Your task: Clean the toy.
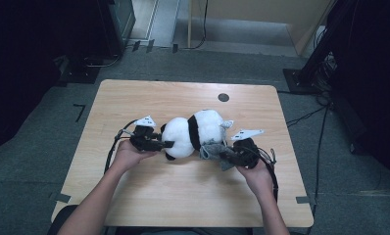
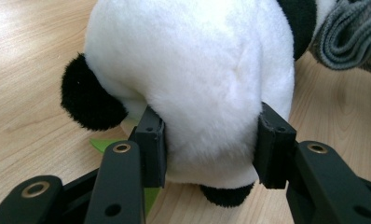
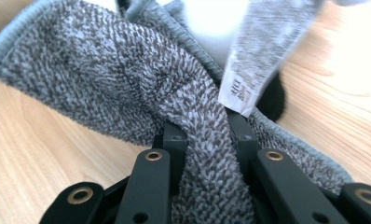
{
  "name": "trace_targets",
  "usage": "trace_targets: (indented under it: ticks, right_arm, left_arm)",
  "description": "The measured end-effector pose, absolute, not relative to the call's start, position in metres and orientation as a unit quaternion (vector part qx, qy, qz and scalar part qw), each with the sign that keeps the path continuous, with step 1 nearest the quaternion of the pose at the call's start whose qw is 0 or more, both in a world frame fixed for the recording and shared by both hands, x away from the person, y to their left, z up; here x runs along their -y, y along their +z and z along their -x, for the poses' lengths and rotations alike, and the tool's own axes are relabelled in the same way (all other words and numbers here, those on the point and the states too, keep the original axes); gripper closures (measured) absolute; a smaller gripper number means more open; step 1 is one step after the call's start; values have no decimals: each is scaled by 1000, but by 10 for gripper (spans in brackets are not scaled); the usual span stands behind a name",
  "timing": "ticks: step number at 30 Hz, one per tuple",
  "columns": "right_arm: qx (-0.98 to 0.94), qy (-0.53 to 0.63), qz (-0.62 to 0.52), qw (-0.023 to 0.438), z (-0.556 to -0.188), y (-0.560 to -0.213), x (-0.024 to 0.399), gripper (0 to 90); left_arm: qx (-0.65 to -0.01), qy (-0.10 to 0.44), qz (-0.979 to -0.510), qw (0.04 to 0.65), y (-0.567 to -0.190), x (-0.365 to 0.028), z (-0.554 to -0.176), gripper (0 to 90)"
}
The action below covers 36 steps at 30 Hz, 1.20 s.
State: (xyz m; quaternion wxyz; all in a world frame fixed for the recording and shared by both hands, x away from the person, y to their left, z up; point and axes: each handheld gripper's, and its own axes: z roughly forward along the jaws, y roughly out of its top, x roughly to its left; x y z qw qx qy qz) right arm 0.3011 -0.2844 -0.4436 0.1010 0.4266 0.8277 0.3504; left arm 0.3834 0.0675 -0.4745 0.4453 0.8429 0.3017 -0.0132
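Note:
A black and white panda plush (image 1: 190, 132) lies on its side in the middle of the wooden table (image 1: 183, 191). My left gripper (image 1: 166, 144) comes in from the left. In the left gripper view my left gripper (image 2: 211, 140) is shut on the panda plush (image 2: 197, 70), both pads pressed into its white fur. A grey towel (image 1: 212, 149) lies against the plush's near right side. My right gripper (image 3: 207, 133) is shut on a fold of that grey towel (image 3: 104, 79), whose white label (image 3: 258, 56) hangs beside the jaws.
A small dark round hole (image 1: 223, 97) marks the table's far side. A green felt piece (image 2: 102, 143) pokes out under the plush. Cables trail from both grippers toward the near edge. Dark stands and cables (image 1: 310, 115) sit on the floor around the table.

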Motion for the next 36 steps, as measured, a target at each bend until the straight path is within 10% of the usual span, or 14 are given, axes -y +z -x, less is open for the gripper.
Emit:
trace_targets:
  ticks: [22,36]
  right_arm:
    - [-763,381,-509,119,-315,-447,338,756]
    - [-810,349,-467,64,-317,-467,291,759]
  left_arm:
    - [-302,-16,-844,443,-473,-73,-386,540]
    - [-308,-16,-841,444,-474,-75,-387,543]
